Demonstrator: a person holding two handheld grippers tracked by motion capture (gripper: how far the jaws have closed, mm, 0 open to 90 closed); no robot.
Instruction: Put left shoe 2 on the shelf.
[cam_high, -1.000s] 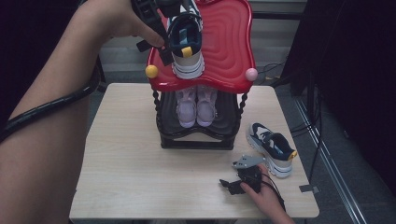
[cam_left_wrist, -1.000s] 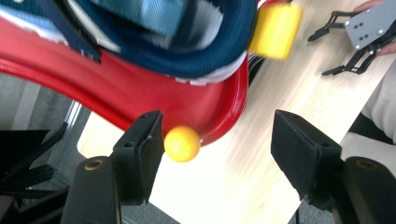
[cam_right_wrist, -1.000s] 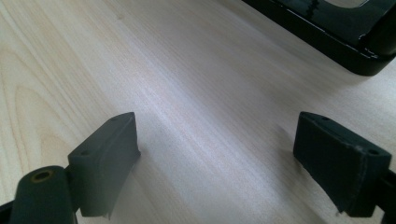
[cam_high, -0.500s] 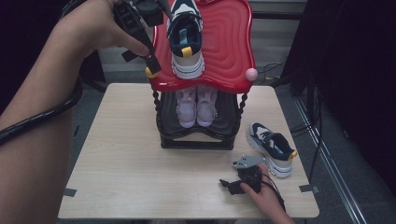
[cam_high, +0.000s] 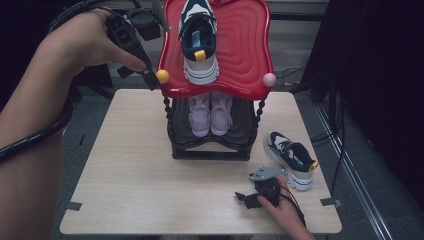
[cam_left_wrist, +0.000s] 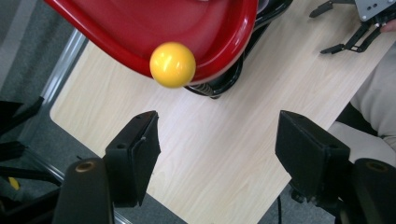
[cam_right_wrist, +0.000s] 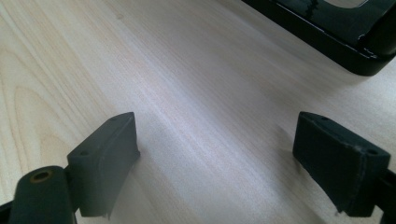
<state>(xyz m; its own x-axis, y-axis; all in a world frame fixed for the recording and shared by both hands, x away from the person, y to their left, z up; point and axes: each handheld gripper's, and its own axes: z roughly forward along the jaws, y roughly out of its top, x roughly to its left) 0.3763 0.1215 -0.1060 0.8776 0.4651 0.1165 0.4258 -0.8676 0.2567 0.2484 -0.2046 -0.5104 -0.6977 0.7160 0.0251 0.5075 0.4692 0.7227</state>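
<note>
With nothing between its jaws (which have just been opening), the left gripper (cam_high: 150, 77) hangs beside the yellow ball knob (cam_left_wrist: 172, 64) of the glossy red wavy shelf (cam_high: 245, 55) bearing the navy-and-white sneaker (cam_high: 200, 42) at its far left, so a careless swing could jolt the rack and tip that shoe, while the right gripper (cam_high: 248, 199) rests wide open and empty on the pale wooden table (cam_high: 130, 175).

Even overhead light, dark surroundings; glare on red tray (cam_high: 240, 45); jaws slightly soft.

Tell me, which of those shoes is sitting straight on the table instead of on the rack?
The dark blue and white sneaker right of the rack. Its twin lies on the red top shelf; the pink pair sits on the lower shelf.
</note>
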